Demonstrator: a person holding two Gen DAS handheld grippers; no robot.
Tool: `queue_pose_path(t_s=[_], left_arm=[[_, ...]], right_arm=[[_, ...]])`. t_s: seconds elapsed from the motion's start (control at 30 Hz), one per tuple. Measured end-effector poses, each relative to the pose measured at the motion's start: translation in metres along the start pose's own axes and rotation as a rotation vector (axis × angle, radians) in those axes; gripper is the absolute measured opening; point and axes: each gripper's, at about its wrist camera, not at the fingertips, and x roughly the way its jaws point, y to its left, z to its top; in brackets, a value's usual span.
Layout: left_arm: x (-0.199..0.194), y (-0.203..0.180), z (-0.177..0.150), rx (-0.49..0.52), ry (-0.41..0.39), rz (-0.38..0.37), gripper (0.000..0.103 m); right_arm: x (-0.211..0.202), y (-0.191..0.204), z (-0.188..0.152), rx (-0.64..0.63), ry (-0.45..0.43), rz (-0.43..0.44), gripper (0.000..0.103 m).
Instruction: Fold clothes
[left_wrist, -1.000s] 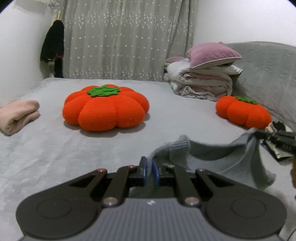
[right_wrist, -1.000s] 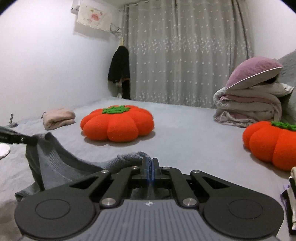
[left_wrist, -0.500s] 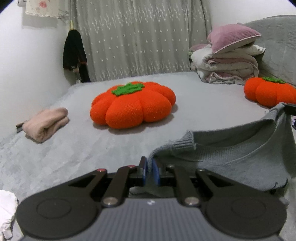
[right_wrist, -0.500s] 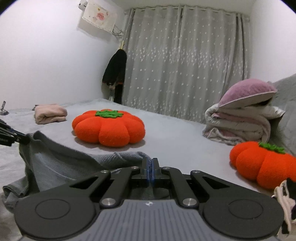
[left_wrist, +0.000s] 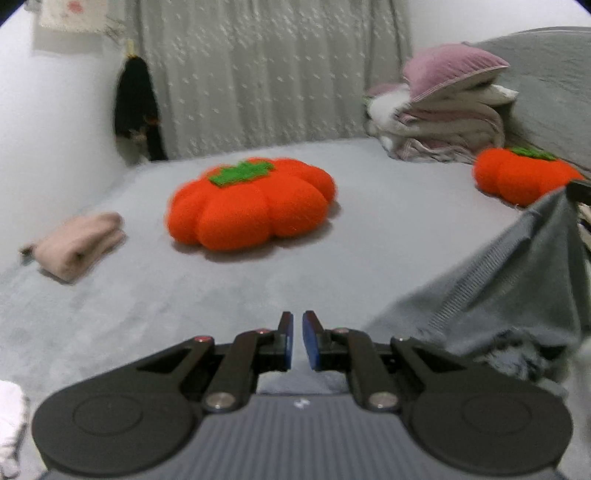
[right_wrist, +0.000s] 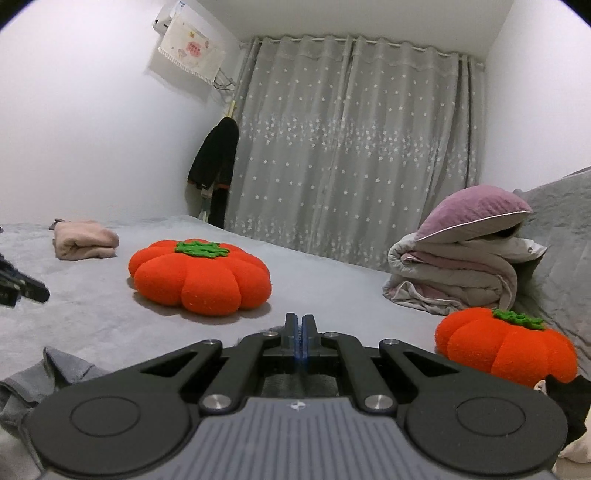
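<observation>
The grey knitted sweater lies at the right side of the grey bed sheet. One corner is drawn up into a peak, and the rest slopes down to a rumpled heap on the sheet.

In the left wrist view, from the left, a folded pink garment rests on the sheet. A black garment hangs in the corner beside the grey starred curtain. The large orange pumpkin-shaped plush cushion sits mid-bed.

The left gripper has its blue pads nearly together, with a thin slit between them. Nothing is in the slit, and the sweater's ribbed edge lies just to its right.

Further right are a stack of folded bedding under a mauve pillow and a smaller orange pumpkin cushion.

The right gripper has its pads pressed together. In the left view its dark tip pinches the sweater's raised corner.
</observation>
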Motion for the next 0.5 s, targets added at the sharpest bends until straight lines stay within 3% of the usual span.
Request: queue_pose_path(t_s=[0.13, 0.27, 0.37, 0.5], left_arm=[[0.012, -0.002, -0.005, 0.030, 0.028, -0.046, 0.012], [0.025, -0.011, -0.009, 0.092, 0.032, -0.085, 0.024], [0.035, -0.023, -0.014, 0.180, 0.021, -0.140, 0.035], [0.047, -0.046, -0.023, 0.339, -0.008, -0.178, 0.037]], right_arm=[[-0.002, -0.007, -0.004, 0.011, 0.021, -0.011, 0.003], [-0.002, -0.010, -0.008, -0.003, 0.049, -0.012, 0.003], [-0.001, -0.012, -0.012, -0.012, 0.066, -0.007, 0.003], [0.000, -0.016, -0.016, -0.012, 0.086, -0.011, 0.003]])
